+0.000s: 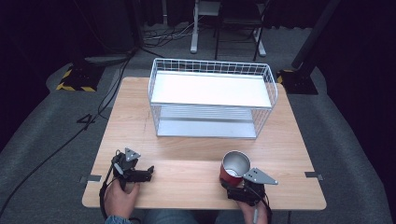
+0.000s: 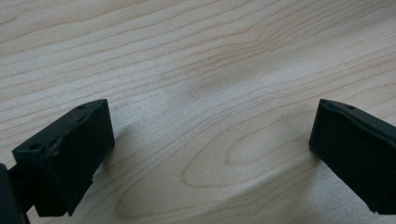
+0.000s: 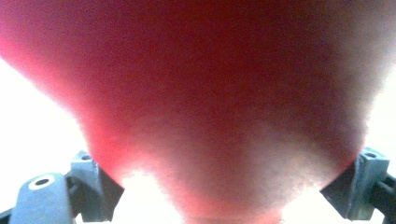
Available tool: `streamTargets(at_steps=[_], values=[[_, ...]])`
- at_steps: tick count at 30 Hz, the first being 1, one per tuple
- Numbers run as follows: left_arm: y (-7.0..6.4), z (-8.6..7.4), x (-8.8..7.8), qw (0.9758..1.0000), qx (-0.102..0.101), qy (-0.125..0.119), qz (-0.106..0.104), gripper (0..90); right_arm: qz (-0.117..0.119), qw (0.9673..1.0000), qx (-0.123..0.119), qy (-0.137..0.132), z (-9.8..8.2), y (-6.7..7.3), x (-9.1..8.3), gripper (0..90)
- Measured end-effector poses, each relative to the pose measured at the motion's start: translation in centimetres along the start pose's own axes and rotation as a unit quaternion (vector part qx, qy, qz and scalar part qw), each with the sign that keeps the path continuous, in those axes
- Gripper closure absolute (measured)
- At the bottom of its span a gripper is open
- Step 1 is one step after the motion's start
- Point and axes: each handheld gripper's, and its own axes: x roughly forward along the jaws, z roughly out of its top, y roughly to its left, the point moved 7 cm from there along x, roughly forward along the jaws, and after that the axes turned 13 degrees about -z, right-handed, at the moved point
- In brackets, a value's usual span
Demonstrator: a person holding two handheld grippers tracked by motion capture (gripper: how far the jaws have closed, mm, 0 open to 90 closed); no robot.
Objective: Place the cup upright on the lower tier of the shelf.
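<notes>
**Two grippers at the near edge, a red cup in the right one**

Two hand-held grippers sit low over the near part of the wooden table [image 1: 196, 154]. The left gripper [image 1: 148, 171] is held in the person's left hand [image 1: 120, 196] near the front left corner, its jaws pointing to the right along the tabletop. In the left gripper view its two black jaws stand wide apart with nothing between them, just above bare wood grain [image 2: 210, 70].

The right gripper [image 1: 229, 181], with its grey three-cornered plate [image 1: 259, 176] on top, is at the front right of the table. A red metal cup [image 1: 233, 168] with a shiny silver inside stands upright right at its jaws, open mouth up. In the right gripper view the cup's red wall [image 3: 210, 93] is blurred by closeness, and a jaw sits against each of its lower sides, so the jaws look closed around the cup.

Farther back, in the middle of the table, stands a white wire basket rack [image 1: 211, 67] with a flat white upper shelf [image 1: 210, 89] and a lower tier beneath it. It is well apart from the cup and from both grippers. Black cables [image 1: 56, 149] run across the grey floor to the left of the table.
</notes>
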Motion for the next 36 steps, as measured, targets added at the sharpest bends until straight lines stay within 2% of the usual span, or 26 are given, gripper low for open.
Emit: streamTargets(at_steps=[5, 16, 23, 36], values=[[0.0, 0.0, 0.0, 1.0, 0.0, 0.0, 0.0, 0.2, -0.007, 0.9999, -0.008, -0.01, 0.1, 0.0, -0.2, 16.8], [0.0, 0.0, 0.0, 1.0, 0.0, 0.0, 0.0, 0.2, -0.002, 0.9997, -0.015, -0.019, 0.2, 0.1, -0.4, 17.4], [0.0, 0.0, 0.0, 1.0, 0.0, 0.0, 0.0, 0.2, -0.003, 0.9997, -0.022, -0.013, 0.3, 0.1, -0.7, 17.5], [0.0, 0.0, 0.0, 1.0, 0.0, 0.0, 0.0, 0.2, 0.001, 0.9993, -0.035, -0.014, 2.5, -0.4, -1.7, 17.4]])
